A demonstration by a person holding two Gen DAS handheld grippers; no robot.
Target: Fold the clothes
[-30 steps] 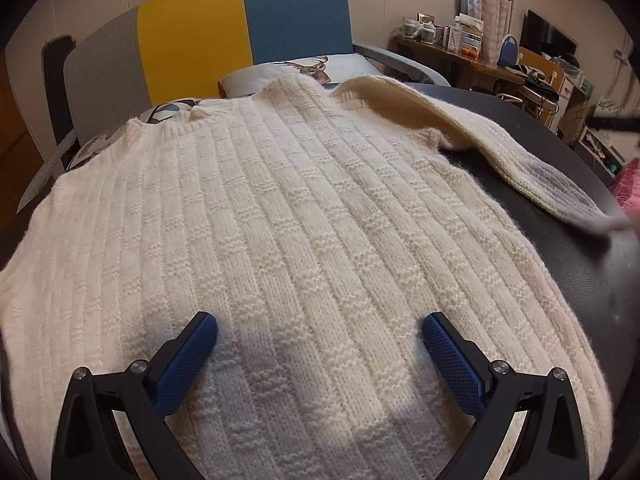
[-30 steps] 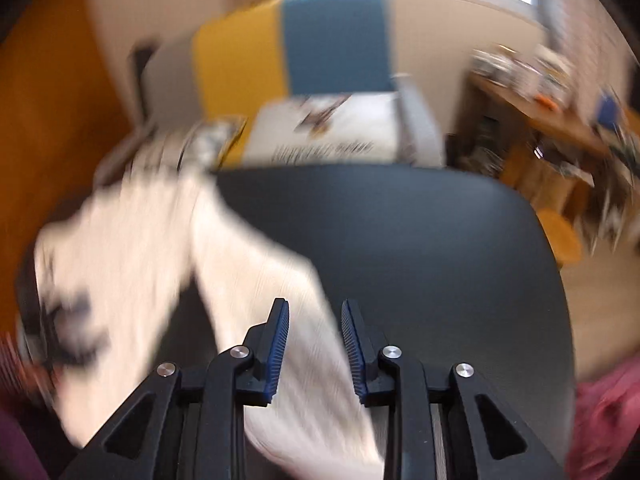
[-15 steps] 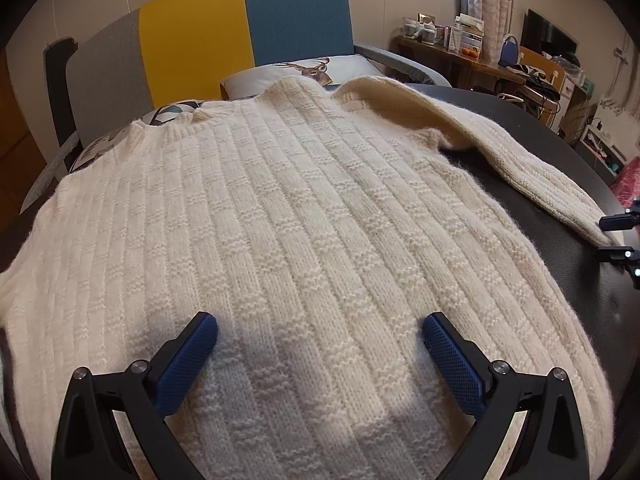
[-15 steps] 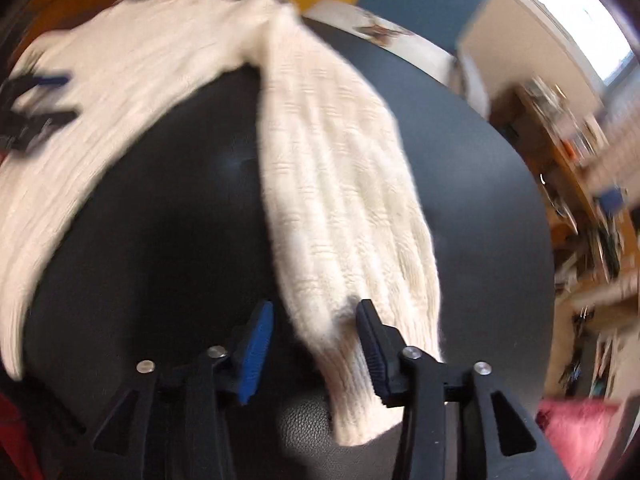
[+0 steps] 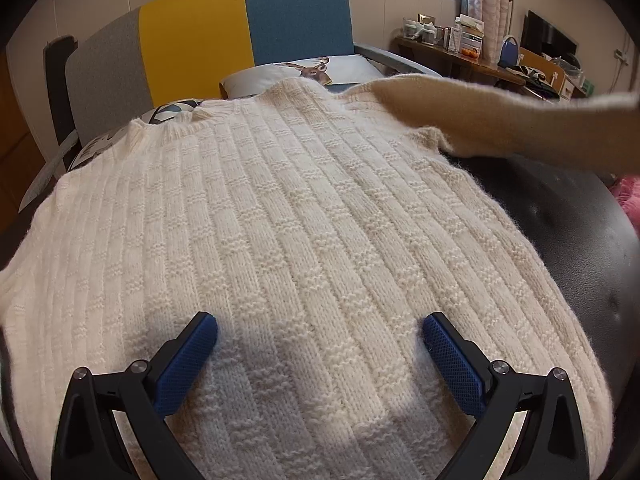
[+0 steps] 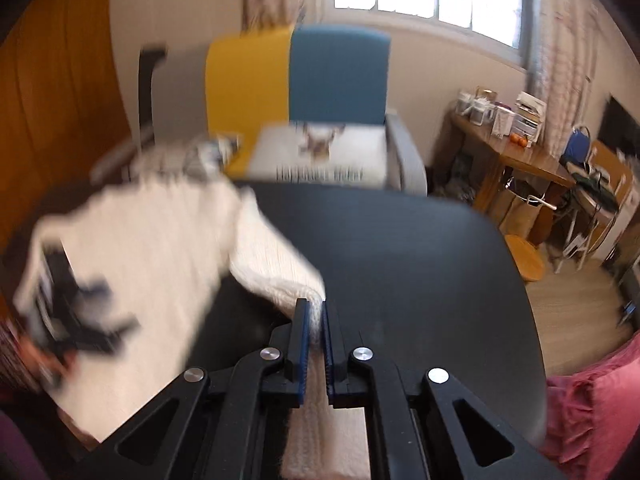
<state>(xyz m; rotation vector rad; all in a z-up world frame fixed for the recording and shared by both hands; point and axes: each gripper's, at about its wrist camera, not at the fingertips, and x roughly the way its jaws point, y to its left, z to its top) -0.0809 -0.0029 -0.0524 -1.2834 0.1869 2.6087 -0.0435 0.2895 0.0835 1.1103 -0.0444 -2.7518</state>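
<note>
So the cream knit sweater (image 5: 304, 240) is spread flat across the dark round worktop (image 5: 580, 232), and its body fills pretty much the whole left wrist view. The left tool (image 5: 320, 344) sits low over the hem end with its blue pads (image 5: 188, 356) spread wide apart, sweater knit right between and under them, nothing gripped.

The right tool (image 6: 314, 320) is clamped tight on the sleeve (image 6: 280, 268) near the cuff, the knit squeezed between the blue pads and more of it trailing back under the tool. From the left view that sleeve (image 5: 500, 128) is lifted off the worktop and stretched out toward the right edge, still joined at the shoulder.

Behind the worktop there's a chair (image 5: 224, 44) with grey, yellow and blue panels and a deer-print cushion (image 5: 308, 70) on it. A wooden desk (image 6: 516, 156) full of clutter sits off to the right under the window, and something pink (image 6: 592, 408) is at the lower right. The right view is pretty motion blurred on the left side.
</note>
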